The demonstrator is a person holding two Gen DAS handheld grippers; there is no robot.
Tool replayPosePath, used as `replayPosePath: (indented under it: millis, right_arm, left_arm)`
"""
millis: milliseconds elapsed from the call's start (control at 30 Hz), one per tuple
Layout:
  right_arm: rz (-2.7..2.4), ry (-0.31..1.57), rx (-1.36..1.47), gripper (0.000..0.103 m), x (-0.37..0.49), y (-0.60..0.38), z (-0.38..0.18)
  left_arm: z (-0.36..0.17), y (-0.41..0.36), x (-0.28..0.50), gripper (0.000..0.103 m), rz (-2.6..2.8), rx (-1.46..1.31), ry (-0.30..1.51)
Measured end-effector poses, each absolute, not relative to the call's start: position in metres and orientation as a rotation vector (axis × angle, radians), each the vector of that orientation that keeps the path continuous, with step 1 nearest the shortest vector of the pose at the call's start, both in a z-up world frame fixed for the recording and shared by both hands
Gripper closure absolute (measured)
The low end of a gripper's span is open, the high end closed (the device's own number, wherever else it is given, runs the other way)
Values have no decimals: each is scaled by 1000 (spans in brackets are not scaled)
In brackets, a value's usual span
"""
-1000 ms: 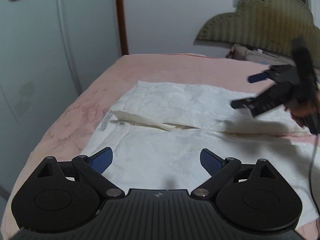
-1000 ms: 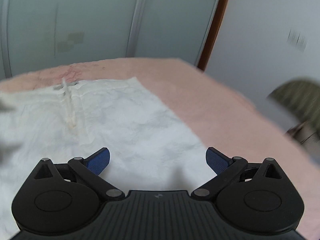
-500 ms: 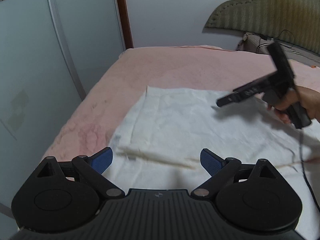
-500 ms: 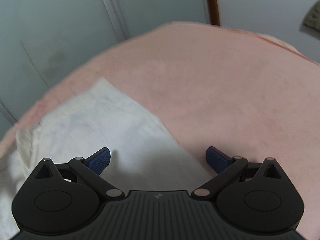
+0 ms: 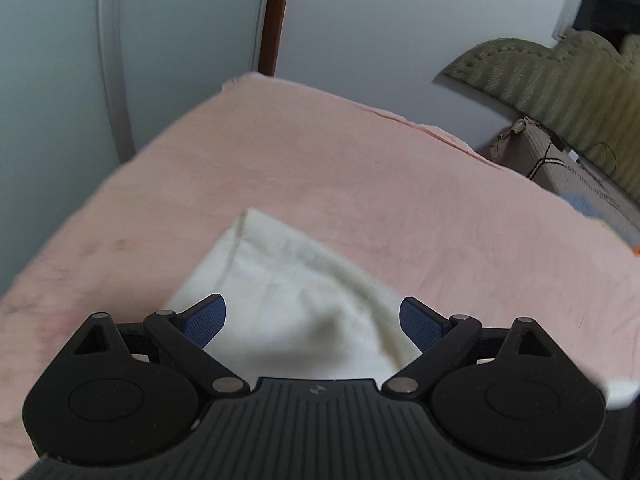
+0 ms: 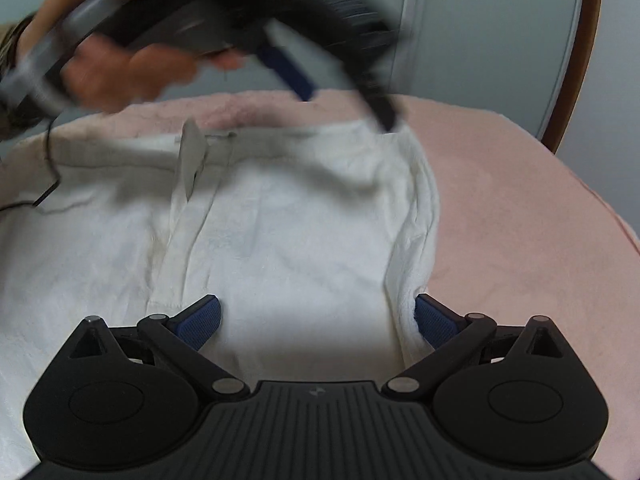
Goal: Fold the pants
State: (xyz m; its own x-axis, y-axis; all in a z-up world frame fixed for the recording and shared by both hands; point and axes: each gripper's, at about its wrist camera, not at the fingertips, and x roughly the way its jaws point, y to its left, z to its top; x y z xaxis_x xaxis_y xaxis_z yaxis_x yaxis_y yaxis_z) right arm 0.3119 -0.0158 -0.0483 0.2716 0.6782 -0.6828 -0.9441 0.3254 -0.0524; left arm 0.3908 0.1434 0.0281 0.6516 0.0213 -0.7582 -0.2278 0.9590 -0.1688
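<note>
The white pants (image 6: 280, 232) lie spread flat on a pink bedspread (image 6: 520, 208), waistband away from the right gripper (image 6: 318, 320), with the fly and a small tag near the far edge, left of centre. The cloth fills the gap between the right gripper's blue fingertips (image 6: 198, 320); the pants' outer side seam runs in a rumpled ridge that reaches the right-hand pad, while the left-hand pad sits over flat fabric. These fingers are spread wide, gripping nothing. Beyond them, blurred, the left gripper (image 6: 344, 108) comes down onto the far right corner of the waistband, held by a hand (image 6: 120, 68) at upper left; a thin black cable trails over the cloth on the left. From the left wrist view, a corner of the pants (image 5: 288, 288) lies between and ahead of the left gripper's (image 5: 312, 316) fingertips (image 5: 202, 320), which are also wide apart, with cloth under them but not pinched. Pink bedspread (image 5: 360, 184) stretches beyond that corner, and further off to the right stands an olive scalloped headboard (image 5: 552, 76) against a pale wall.
</note>
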Motion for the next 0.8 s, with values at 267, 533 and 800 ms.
replayPosePath:
  millis: [267, 533, 800]
  right_arm:
    - [1179, 622, -471, 0, 305, -29, -56]
    - [1090, 564, -413, 1, 297, -36, -40]
    - [687, 380, -530, 1, 234, -92, -20]
  left_arm:
    - [5, 161, 432, 27, 226, -396, 968]
    - [1, 179, 397, 99, 177, -551, 930]
    - [38, 177, 273, 100, 48, -477, 757]
